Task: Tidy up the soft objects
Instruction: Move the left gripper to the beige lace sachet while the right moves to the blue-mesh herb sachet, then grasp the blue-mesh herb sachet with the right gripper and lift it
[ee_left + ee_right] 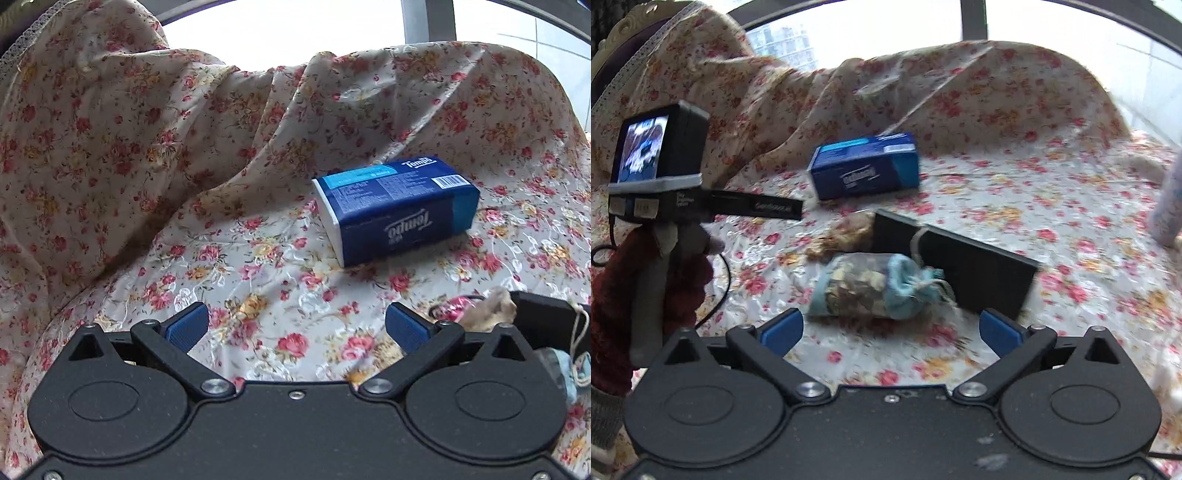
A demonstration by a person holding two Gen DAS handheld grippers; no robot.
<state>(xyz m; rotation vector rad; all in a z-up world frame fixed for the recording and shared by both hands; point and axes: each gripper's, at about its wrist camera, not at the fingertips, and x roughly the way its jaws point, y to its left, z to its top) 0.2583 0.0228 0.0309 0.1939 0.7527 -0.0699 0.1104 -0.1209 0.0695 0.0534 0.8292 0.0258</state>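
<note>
Floral cloth (258, 266) covers the whole surface, bunched up high along its far edge below a bright window.
Tissue pack (397, 206) lies flat toward the far middle of the cloth. Nearer, a pouch (875, 291) of dried bits rests touching a black board (964, 266). Left gripper (295, 326) and right gripper (892, 332) both hover with fingers spread wide, holding nothing; the pouch sits just beyond the right one.

Bare floral cloth (280, 280) is seen left of the blue plastic-wrapped tissue pack (397, 206); passage behind it is blocked by heaped folds (236, 110).
</note>
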